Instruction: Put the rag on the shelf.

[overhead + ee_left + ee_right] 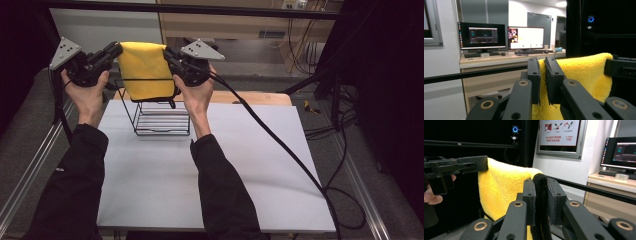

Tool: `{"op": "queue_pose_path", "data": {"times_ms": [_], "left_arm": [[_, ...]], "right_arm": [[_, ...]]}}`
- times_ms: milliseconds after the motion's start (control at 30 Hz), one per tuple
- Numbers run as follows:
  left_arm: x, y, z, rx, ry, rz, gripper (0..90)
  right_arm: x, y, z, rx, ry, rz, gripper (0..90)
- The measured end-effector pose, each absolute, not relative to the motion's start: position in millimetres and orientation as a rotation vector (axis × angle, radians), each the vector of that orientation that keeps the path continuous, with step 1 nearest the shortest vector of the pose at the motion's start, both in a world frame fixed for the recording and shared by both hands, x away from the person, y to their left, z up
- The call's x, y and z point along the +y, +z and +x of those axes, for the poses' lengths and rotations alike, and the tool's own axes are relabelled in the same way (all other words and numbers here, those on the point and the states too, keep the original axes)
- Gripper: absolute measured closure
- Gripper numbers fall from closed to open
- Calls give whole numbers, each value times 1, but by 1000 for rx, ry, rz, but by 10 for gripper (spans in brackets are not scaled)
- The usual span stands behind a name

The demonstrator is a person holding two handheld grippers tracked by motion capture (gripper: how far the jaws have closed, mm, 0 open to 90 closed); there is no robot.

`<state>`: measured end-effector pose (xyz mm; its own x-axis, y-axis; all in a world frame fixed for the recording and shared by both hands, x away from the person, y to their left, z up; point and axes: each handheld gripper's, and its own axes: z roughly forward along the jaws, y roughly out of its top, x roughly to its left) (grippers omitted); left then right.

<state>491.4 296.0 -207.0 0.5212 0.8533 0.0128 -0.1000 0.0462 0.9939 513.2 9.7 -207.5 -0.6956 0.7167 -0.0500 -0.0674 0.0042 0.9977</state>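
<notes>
In the upper left of the high view, a yellow microfibre towel (145,70) hangs stretched between the 2 grippers, above a black wire rack (161,117) that stands at the far left part of the white table (210,180). The left gripper (114,51) pinches the towel's top left corner and the right gripper (169,54) pinches the top right corner; the cloth drapes down in front of the rack's upper rail, and its lower edge seems to overlap that rail.

In the left gripper view, the left gripper (543,75) has its jaws narrowed onto the fluffy yellow edge, with only a thin fold between them. In the right gripper view, the right gripper (541,195) is clamped on a dark bound hem of the towel (504,187), also narrow.

Judging from this, the work in hand is draping the towel over the rack. The main risk is the thin bite on the left: if the hands pull apart to tension the cloth, that corner could slip out and the towel would swing down from 1 side. A second risk is the hanging lower edge snagging the light wire rack and tipping or dragging it as the towel moves. Uneven height between the hands would leave it hanging crooked.
</notes>
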Motion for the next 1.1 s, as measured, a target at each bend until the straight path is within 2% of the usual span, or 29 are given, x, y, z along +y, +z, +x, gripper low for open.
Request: {"op": "queue_pose_path", "data": {"times_ms": [533,1100], "left_arm": [[303,-216,473,696,805,1369,826],[305,-227,449,739,758,1512,812]], "right_arm": [[9,-213,495,1779,1710,609,782],[5,-225,480,1941,1649,607,773]]}}
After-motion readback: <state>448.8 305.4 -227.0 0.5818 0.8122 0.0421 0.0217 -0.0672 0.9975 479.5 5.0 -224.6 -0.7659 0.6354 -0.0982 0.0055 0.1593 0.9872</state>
